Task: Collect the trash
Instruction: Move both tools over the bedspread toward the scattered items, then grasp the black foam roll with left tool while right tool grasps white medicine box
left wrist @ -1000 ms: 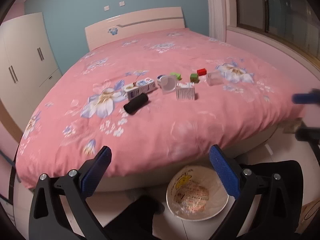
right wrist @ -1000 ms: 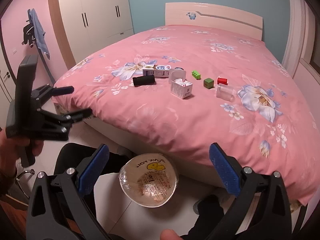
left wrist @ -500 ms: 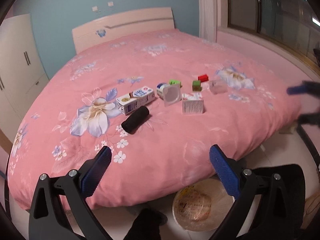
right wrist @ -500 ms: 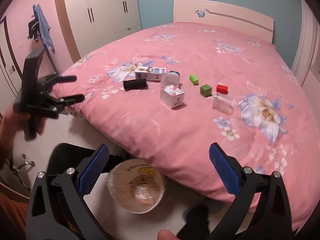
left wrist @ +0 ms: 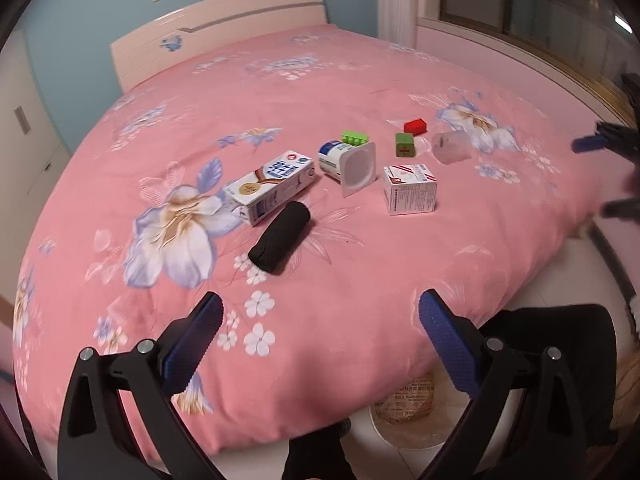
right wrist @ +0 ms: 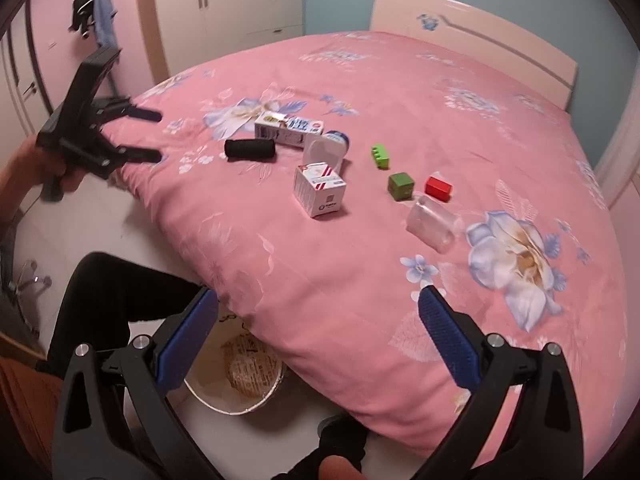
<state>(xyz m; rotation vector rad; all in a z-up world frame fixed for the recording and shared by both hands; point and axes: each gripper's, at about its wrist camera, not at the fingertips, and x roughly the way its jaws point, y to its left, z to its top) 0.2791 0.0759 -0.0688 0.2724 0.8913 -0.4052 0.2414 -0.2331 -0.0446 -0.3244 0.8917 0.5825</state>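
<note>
Both hand-held grippers have swung up and forward over the bed since a second ago, so the items now sit closer and the waste basket has slid under the bed's edge in view.

Left hand-held gripper hovers over the quilt with its fingers spread wide and nothing between them; right hand-held gripper is likewise spread and empty, above the bed's near corner.

Likely trash lies in a cluster mid-bed: a milk carton, a yogurt cup on its side just beside it, a small white box, and a clear plastic cup tipped over farther right. A black roll touches the carton; green and red blocks sit behind and look like toys, not rubbish.

To do this approach well, pick one target per gripper: probably the carton for the left, the clear cup or box for the right. Come in low along the carton's short width, and avoid snagging the soft quilt.
</note>
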